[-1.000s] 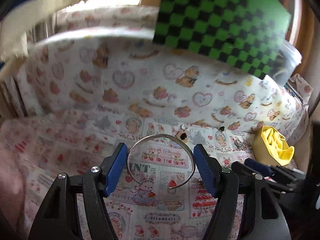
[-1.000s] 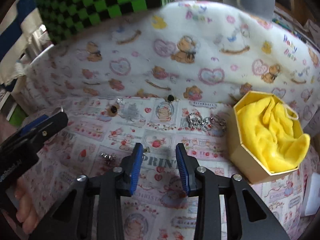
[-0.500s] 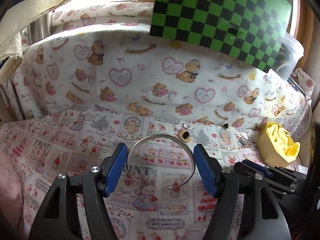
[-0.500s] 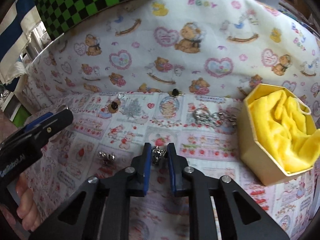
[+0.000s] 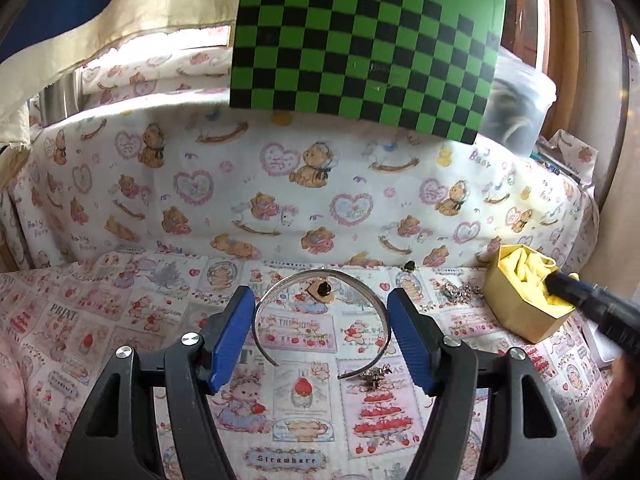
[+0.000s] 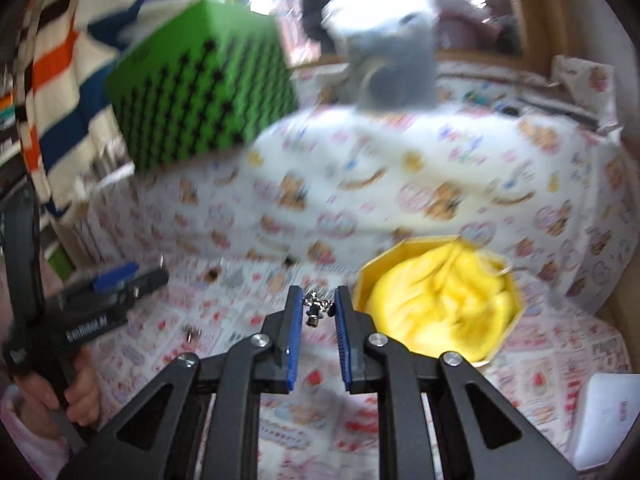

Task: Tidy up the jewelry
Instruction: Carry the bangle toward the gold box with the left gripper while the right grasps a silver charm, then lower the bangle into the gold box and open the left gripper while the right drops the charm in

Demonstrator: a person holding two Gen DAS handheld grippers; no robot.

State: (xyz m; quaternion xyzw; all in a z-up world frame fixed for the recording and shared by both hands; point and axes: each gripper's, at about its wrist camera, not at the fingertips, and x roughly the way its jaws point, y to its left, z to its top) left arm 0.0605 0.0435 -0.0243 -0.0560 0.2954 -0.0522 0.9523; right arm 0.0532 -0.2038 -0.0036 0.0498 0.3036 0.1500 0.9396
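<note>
- Left gripper (image 5: 321,334): jaws are standing wide and clamping the silver cuff bangle (image 5: 320,280) across its width, one blue pad on each side of the band; the bangle's open gap is facing 6 o'clock, toward the camera.
- Right gripper (image 6: 317,322): jaws are sitting nearly together, pinching a small silver earring (image 6: 316,307) at the pad tips. The piece is hanging clear of the cloth.
- Right-wrist view is smearing badly, so the earring's exact shape is hard to read; it is probably a stud with a small cluster on top.
- Yellow hexagonal box (image 6: 362,280) with yellow cloth lining (image 6: 440,304) is sitting just beside the right pads at 3 o'clock, lid off.
- In the left-wrist view the same box (image 5: 516,312) is lying at 3 o'clock of the bangle, with the right gripper's black body crossing over its rim.
- Loose pieces are lying on the printed cloth (image 5: 120,320): a small silver piece (image 5: 374,374) touching the bangle's 5 o'clock end in that view, a dark-centred tan stud (image 5: 325,291) seen through the bangle's arc, a dark stud (image 5: 409,266) at 1 o'clock, a silver chain cluster (image 5: 460,292) between bangle and box.
- Green-and-black checker board (image 5: 360,52) is hanging at 12 o'clock above the teddy-bear fabric backdrop (image 5: 280,184).
- A person's hand (image 6: 76,384) is gripping the left gripper's handle at 9 o'clock in the right-wrist view.
</note>
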